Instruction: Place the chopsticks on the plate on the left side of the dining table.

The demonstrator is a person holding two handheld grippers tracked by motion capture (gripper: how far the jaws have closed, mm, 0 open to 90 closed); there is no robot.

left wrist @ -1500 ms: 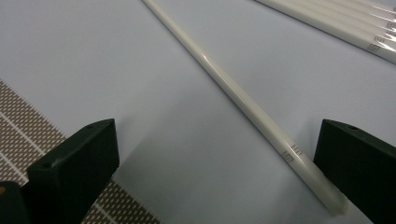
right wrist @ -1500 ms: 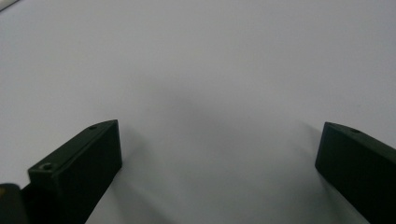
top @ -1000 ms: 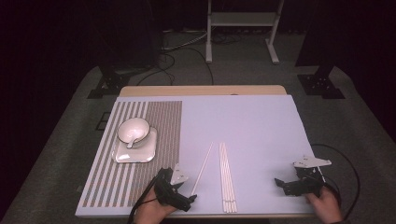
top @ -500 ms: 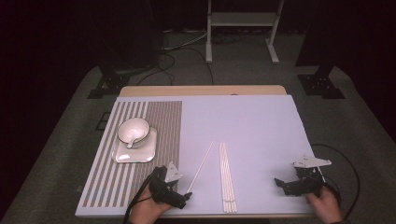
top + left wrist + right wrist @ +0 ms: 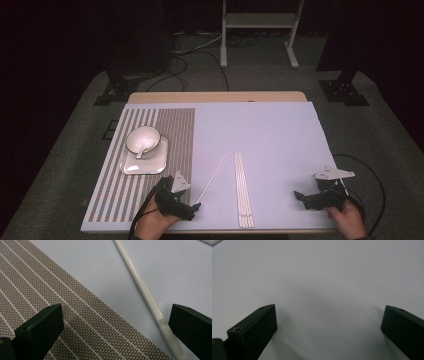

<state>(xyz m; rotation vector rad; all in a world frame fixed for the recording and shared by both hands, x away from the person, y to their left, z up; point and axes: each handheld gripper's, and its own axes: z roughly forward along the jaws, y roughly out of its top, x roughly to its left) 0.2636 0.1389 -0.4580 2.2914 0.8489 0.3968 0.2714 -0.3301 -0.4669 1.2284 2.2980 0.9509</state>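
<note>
The single chopstick (image 5: 213, 176) lies slantwise on the pale table (image 5: 270, 130), its near end just beside the left gripper (image 5: 192, 210) and its far end pointing away toward the table's middle. In the left gripper view the jaws are seen spread wide, with nothing held between them; the chopstick (image 5: 146, 296) runs close along the inside of the right-hand jaw, while the other jaw hangs over the striped mat (image 5: 62, 305). For a sound pick, the gripper is best shifted sideways so that the stick is centred between the jaws, then lowered until the jaw tips nearly meet the table, and closed slowly across the thicker end near the small printed mark, since a thin smooth stick is likely to roll or slip if caught off-centre. Beyond the chopstick, to its right, a bundle of chopsticks (image 5: 243, 189) lies straight. On the mat, left of the chopstick, a bowl (image 5: 143, 139) with a spoon rests on a square plate (image 5: 145, 162). Far to the right of the chopstick, the right gripper (image 5: 300, 197) is held with jaws wide apart over bare table.
</note>
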